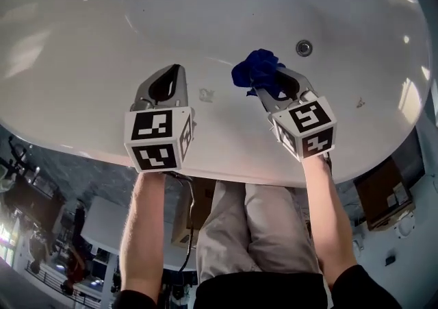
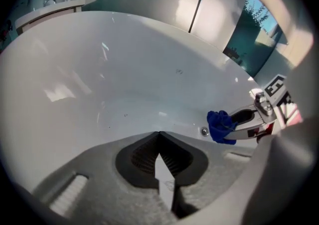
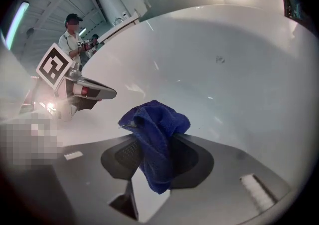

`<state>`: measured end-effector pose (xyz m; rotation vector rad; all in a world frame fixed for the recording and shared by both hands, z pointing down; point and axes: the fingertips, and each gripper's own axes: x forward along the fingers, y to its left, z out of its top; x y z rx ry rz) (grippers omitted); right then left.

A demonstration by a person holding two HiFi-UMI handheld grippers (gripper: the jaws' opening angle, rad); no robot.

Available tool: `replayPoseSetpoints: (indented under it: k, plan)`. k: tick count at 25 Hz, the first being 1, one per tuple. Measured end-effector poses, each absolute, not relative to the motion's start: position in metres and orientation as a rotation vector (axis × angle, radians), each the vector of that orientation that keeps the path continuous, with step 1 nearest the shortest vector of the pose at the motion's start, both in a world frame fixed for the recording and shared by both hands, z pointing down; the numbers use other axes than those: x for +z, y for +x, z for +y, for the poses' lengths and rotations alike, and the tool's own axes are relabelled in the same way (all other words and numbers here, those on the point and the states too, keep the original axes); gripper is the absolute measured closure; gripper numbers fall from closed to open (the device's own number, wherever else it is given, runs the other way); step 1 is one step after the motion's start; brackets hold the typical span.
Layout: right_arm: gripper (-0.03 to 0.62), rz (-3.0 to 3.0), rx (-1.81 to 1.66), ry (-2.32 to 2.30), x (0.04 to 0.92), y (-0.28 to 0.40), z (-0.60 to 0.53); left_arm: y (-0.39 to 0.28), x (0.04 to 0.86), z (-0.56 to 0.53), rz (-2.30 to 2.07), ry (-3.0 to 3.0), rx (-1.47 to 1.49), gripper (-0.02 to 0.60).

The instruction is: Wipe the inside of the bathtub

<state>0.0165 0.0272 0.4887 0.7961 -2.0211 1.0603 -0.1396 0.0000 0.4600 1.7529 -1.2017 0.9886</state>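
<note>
A white bathtub (image 1: 102,47) fills the head view, with its round drain (image 1: 304,48) on the far wall. My right gripper (image 1: 263,78) is shut on a bunched blue cloth (image 1: 255,68), held above the tub floor just left of the drain. The blue cloth (image 3: 155,141) hangs between the jaws in the right gripper view. My left gripper (image 1: 170,75) hovers beside it over the tub's middle, shut with nothing in it; its jaws (image 2: 159,136) meet at the tips. From the left gripper view the blue cloth (image 2: 219,126) and the right gripper (image 2: 234,121) show at the right.
The tub's near rim (image 1: 226,176) runs under both wrists. A small dark speck (image 1: 359,103) marks the tub's right side. A cardboard box (image 1: 382,194) sits on the floor at the right. A person (image 3: 70,37) stands beyond the tub in the right gripper view.
</note>
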Motion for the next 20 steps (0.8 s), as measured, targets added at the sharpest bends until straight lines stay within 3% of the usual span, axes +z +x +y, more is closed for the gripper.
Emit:
replayPoseSetpoints:
  k: [20]
  plan:
    - [0.439, -1.963, 0.983, 0.482, 0.639, -0.026, 0.035, -0.145, 0.558, -0.014, -1.134, 1.699, 0.978, 0.577]
